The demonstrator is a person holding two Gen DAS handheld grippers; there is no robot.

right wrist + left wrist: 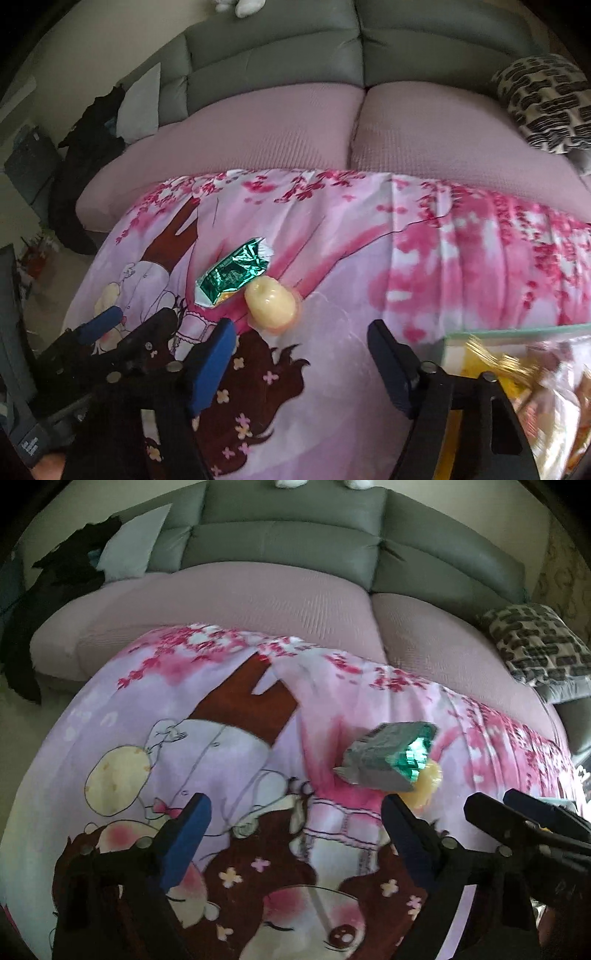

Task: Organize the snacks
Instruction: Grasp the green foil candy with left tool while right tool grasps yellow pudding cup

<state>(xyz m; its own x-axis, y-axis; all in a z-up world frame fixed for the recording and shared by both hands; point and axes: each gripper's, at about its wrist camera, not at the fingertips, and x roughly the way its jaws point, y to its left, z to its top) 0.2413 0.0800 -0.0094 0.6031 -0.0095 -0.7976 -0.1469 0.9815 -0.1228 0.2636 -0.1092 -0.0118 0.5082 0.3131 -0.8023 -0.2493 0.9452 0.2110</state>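
A green foil snack packet (234,271) lies on the pink cartoon cloth (406,266), touching a pale yellow jelly cup (271,302) at its right end. In the left wrist view the packet (388,757) sits ahead and to the right, with the jelly cup (424,782) behind it. My left gripper (295,823) is open and empty, hovering over the cloth left of the packet. My right gripper (301,350) is open and empty, just short of the jelly cup. Each gripper shows at the other view's edge.
A clear container (517,354) with wrapped snacks sits at the lower right. A sofa with pink seat cushions (295,133) lies beyond the cloth, with a patterned pillow (546,103) at the right and dark clothes (88,147) at the left.
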